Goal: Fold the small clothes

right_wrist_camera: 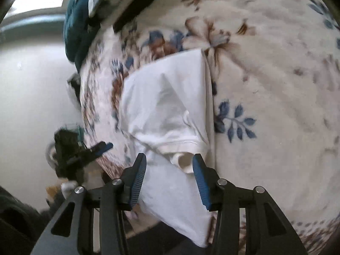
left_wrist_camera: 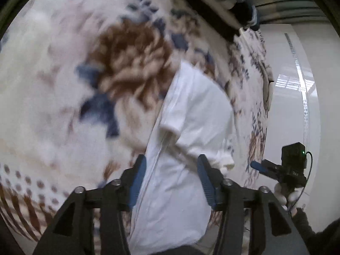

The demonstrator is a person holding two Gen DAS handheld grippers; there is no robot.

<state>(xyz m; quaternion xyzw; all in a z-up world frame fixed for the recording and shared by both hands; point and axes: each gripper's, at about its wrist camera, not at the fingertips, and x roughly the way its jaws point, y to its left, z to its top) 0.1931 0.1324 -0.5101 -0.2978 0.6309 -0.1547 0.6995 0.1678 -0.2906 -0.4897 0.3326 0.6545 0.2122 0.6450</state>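
A small white shirt (left_wrist_camera: 191, 114) lies partly folded on a floral blanket (left_wrist_camera: 63, 85); it also shows in the right wrist view (right_wrist_camera: 165, 102). A short sleeve (left_wrist_camera: 172, 125) lies across it, and the sleeve cuff (right_wrist_camera: 184, 161) shows in the right wrist view. My left gripper (left_wrist_camera: 171, 161) is open, hovering over the shirt's near part, holding nothing. My right gripper (right_wrist_camera: 169, 159) is open over the sleeve cuff, holding nothing. The right gripper shows in the left wrist view (left_wrist_camera: 258, 166), and the left gripper in the right wrist view (right_wrist_camera: 105, 146), each beside the blanket's edge.
The floral blanket (right_wrist_camera: 265, 85) covers the surface. A dark teal bundle of cloth (right_wrist_camera: 78, 21) sits at the far edge. A dark bar (left_wrist_camera: 204, 6) runs along the back. Pale floor (left_wrist_camera: 297, 106) lies beyond the blanket edge.
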